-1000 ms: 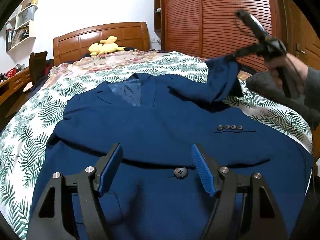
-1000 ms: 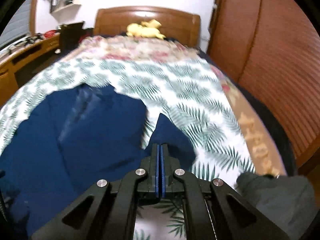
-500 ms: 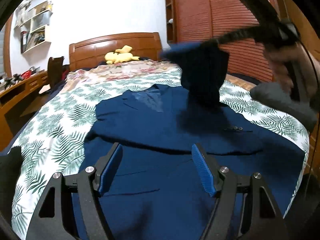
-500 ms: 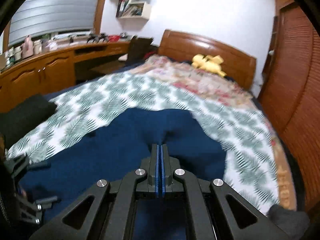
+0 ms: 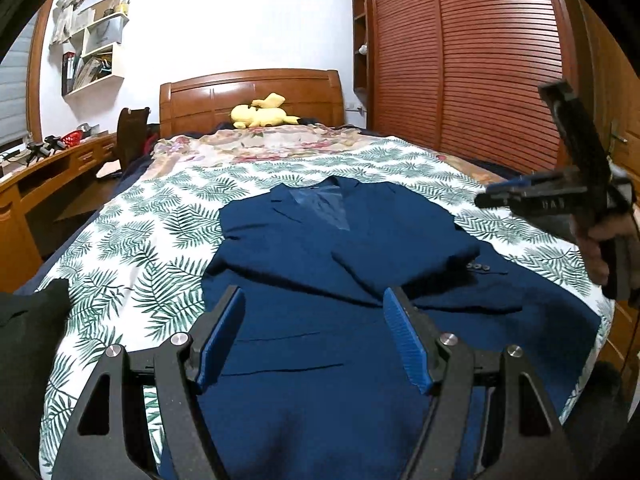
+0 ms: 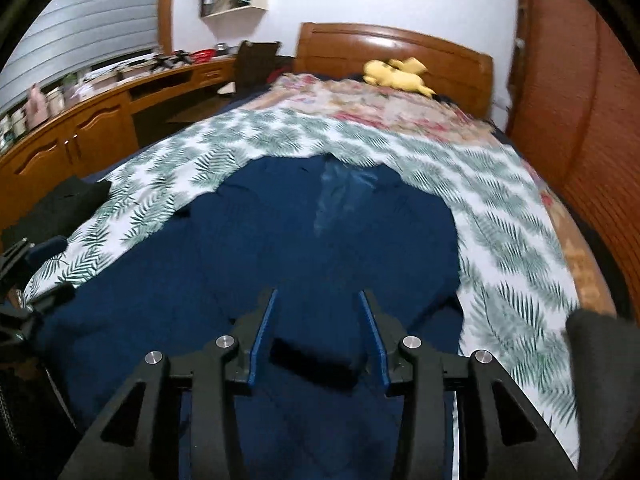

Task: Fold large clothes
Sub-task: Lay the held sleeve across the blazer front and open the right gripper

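- Where the left wrist view looks along its own fingers, the left tool (image 5: 314, 338) hangs released, blue pads well apart with nothing between them, above the lower front of the navy jacket (image 5: 360, 280).
- The jacket lies spread face up on the bed (image 5: 132, 248), over a leaf-print sheet, collar toward the wooden headboard (image 5: 252, 92); one sleeve (image 5: 404, 246) is folded across the chest, its cuff buttons (a short dark row) near the right edge.
- At the right edge of this view the right tool (image 5: 492, 196) is carried by a hand (image 5: 604, 244) above the sheet beside the jacket, clear of the cloth.
- A yellow plush toy (image 5: 262, 114) rests at the head of the bed, a wooden tabletop (image 5: 48, 164) runs along the left wall, and slatted wardrobe doors (image 5: 460, 60) stand on the right.
- In the right wrist view, which is blurred, the right tool (image 6: 318, 326) is opening, its pads apart over the jacket (image 6: 280, 240) and pressing on nothing; a dark fold of the cloth lies below the gap.
- Part of the left tool (image 6: 24, 276) shows at the left edge here, too little to tell its spread.
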`<state>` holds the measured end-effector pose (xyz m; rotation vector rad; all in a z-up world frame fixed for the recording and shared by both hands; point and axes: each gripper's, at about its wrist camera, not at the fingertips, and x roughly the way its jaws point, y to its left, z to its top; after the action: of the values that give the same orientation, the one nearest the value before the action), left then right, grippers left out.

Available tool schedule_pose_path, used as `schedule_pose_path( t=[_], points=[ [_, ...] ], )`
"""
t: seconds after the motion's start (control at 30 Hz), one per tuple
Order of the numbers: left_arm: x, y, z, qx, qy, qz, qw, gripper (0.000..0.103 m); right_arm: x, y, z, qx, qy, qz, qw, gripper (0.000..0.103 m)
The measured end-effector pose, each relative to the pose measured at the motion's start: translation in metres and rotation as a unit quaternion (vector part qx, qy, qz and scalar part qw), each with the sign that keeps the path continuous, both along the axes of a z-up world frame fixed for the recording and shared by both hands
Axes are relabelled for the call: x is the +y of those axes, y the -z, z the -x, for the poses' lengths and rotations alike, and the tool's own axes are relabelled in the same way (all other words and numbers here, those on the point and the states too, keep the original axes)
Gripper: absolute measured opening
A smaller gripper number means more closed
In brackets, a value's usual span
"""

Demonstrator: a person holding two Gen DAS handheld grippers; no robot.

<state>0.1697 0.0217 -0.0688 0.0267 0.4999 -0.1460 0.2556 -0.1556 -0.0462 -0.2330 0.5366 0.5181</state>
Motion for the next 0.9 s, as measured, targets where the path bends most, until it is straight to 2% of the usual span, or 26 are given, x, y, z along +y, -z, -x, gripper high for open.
schedule_pose_path(
  t=[0.17, 0.27, 0.47, 0.57, 0.67, 0.9],
  points=[
    [-0.014, -0.003, 0.003, 0.006, 0.017, 0.003, 0.9998, 0.072, -0.021, 0.018, 0.005, 0.019, 0.030, -0.003, 0.999, 0.042],
    [-0.026, -0.006, -0.001, 0.013, 0.030, 0.010, 0.9994, 0.072, -0.034, 0.038, 0.004, 0.042, 0.040, -0.003, 0.998, 0.042],
    [-0.057, -0.011, -0.008, 0.014, 0.057, 0.007, 0.9982, 0.058, -0.040, 0.062, -0.007, 0.065, 0.048, 0.002, 0.997, 0.042],
    [-0.074, -0.008, -0.020, 0.025, 0.067, 0.005, 0.9974, 0.057, -0.039, 0.069, -0.011, 0.068, 0.046, 0.006, 0.997, 0.042],
    [-0.089, -0.003, -0.033, 0.037, 0.076, 0.001, 0.9964, 0.057, -0.038, 0.085, -0.023, 0.089, 0.045, 0.001, 0.995, 0.042],
    [-0.117, 0.006, -0.065, 0.064, 0.091, -0.018, 0.9937, 0.057, -0.038, 0.090, -0.024, 0.080, 0.039, -0.034, 0.995, 0.043]
  ],
)
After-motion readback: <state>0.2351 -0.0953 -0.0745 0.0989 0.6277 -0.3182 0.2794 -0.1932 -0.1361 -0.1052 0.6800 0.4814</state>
